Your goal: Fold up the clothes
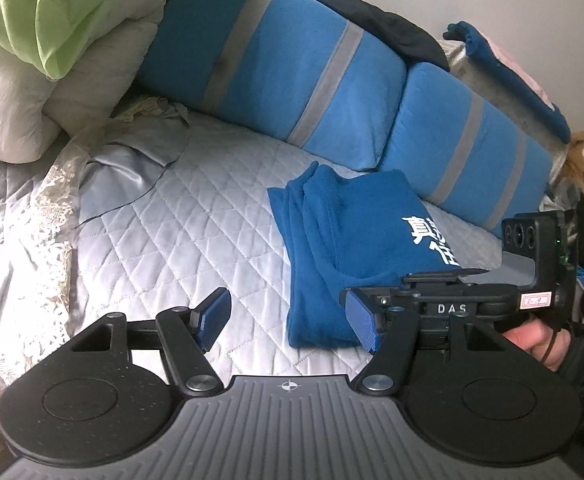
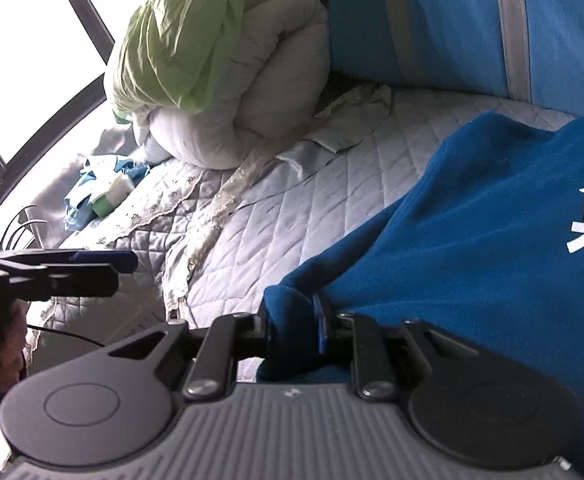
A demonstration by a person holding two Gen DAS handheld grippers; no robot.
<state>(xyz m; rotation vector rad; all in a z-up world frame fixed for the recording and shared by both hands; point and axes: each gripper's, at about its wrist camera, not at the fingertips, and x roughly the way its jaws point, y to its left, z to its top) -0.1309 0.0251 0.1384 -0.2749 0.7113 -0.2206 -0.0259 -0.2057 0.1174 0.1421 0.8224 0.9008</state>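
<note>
Quilted bedspread (image 1: 195,208) fills the left wrist view from 9 to 3 o'clock; blue striped bolsters (image 1: 283,72) run along its far edge from 11 to 2. White duvet roll (image 1: 23,92) topped by a green cover (image 1: 51,8) sits at 10. Blue garment (image 1: 348,232), white characters printed on it, lies already folded narrow on the quilt at about 2 o'clock of centre, lengthwise pleats stacked along its left edge. Right gripper (image 2: 292,328) is pinched closed on a bunched corner of that garment at 6 o'clock in its own view, cloth draping off toward 3. Left gripper (image 1: 287,320) hangs spread wide and empty above bare quilt, just left of the garment's near end. Judgement: a fold of the near end is in hand; best done by also pinching the other near corner, raising both level, carrying them toward the far hem, and laying down flat so the pleats don't slide apart. No containers identifiable; small clutter (image 2: 103,192) at 9 in the right view, contents unclear.
</note>
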